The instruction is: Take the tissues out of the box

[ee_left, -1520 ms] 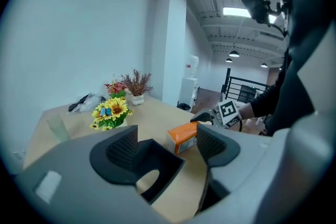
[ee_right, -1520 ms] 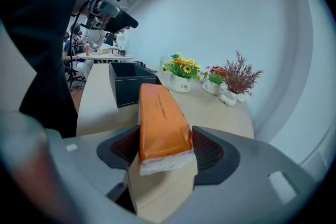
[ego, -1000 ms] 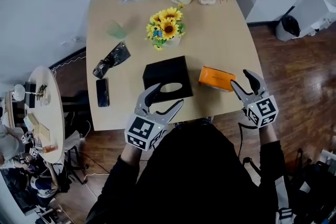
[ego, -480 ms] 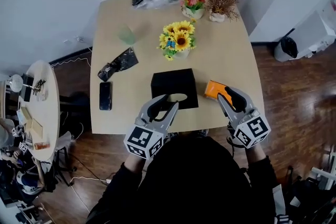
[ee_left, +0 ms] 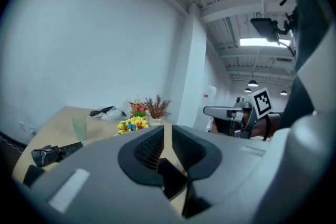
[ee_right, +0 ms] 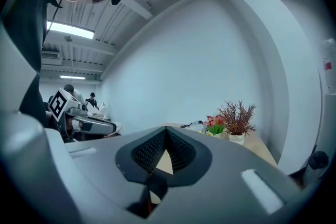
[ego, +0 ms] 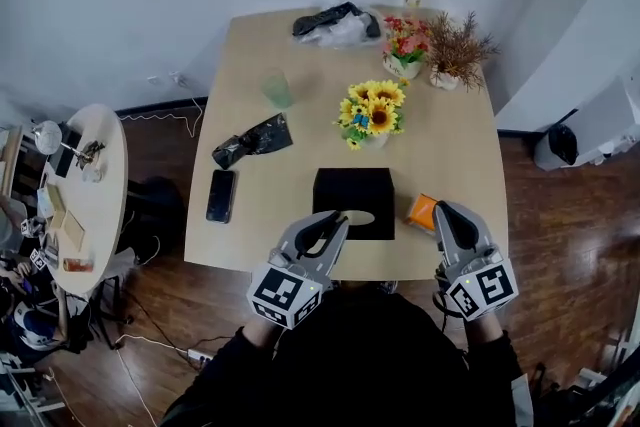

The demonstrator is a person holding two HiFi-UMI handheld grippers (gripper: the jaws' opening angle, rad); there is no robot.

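The black tissue box sits near the table's front edge, its oval opening facing up; no tissue sticks out of it. My left gripper hovers at the box's front left corner. Its jaws are closing: a narrow slit remains in the left gripper view, with nothing between them. My right gripper is to the right of the box, over the near end of an orange pack. In the right gripper view its tips meet, holding nothing.
Behind the box stands a sunflower vase. A green cup, a crumpled black bag and a phone lie to the left. Flower pots and another bag sit at the far edge. A round side table stands left.
Both grippers' jaws have closed from wide open. Both have drawn in towards the table's front edge by the box, while the head view has pulled back and shifted.
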